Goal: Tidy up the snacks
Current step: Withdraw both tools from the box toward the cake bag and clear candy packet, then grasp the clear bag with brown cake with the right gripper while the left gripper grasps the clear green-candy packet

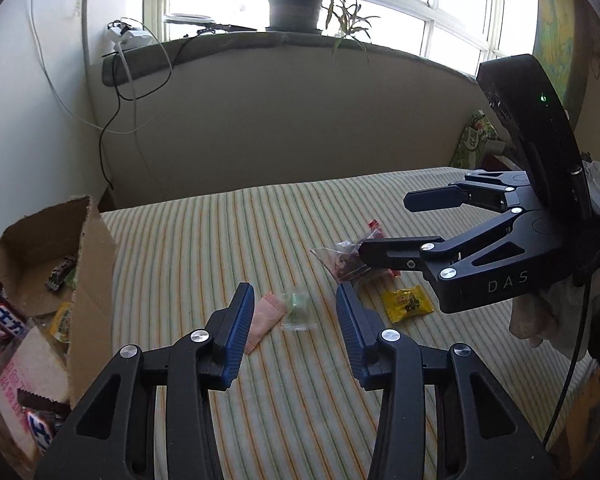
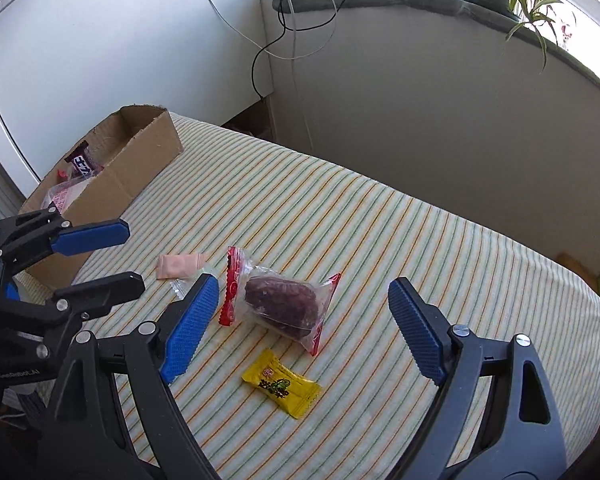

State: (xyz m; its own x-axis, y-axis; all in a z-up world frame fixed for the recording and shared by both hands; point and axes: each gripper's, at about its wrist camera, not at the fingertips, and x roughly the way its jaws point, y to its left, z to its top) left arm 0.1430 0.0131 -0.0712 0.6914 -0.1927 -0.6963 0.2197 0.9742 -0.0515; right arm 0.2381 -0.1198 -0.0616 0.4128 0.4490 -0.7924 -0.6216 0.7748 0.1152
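Loose snacks lie on the striped cloth: a pink packet [image 1: 265,320] [image 2: 178,266], a small clear green candy [image 1: 298,310], a clear red-edged bag with a dark date [image 2: 278,302] [image 1: 350,260], and a yellow candy [image 2: 281,384] [image 1: 407,303]. My left gripper [image 1: 296,316] is open and empty, above the pink packet and green candy; it also shows in the right wrist view [image 2: 126,254]. My right gripper [image 2: 304,320] is open and empty over the date bag; it also shows in the left wrist view [image 1: 384,224].
An open cardboard box [image 1: 96,280] [image 2: 140,168] with several snacks inside stands at the table's left end. A grey wall and a sill with a potted plant [image 1: 296,4] lie behind. Cables [image 1: 112,128] hang at the back left.
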